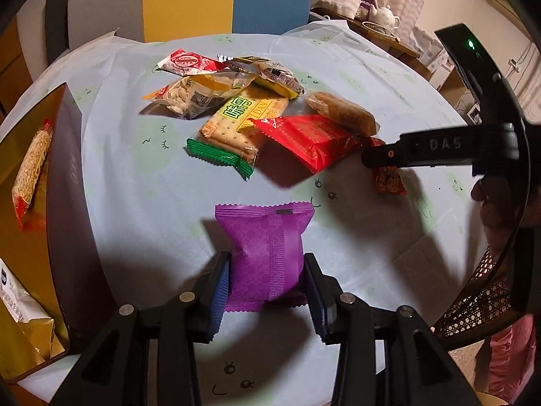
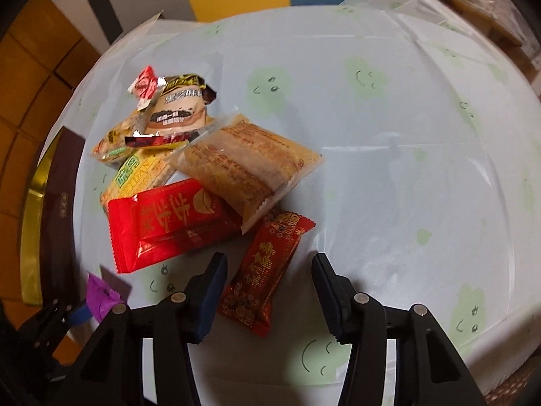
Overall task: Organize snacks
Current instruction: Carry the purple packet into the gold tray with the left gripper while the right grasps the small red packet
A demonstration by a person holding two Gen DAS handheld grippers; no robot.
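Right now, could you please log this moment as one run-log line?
left gripper: shut on purple snack packet | right gripper: open over small red snack packet | snack pile: on table

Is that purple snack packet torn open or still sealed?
Sealed, as far as shown: the purple packet, held in the left gripper, looks puffed, with both crimped ends and the back seam intact.

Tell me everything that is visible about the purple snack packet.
The purple snack packet is a small pillow-shaped pouch of glossy plastic film with a faint honeycomb print. Its crimped back seam faces the camera, and both ends have zigzag edges. It looks sealed and puffy. The left tongs are shut on its lower half, a blue-padded finger pressing each side, dented on the left. It appears lifted above the pale tablecloth, apart from the other snacks. In the right wrist view only a corner shows.
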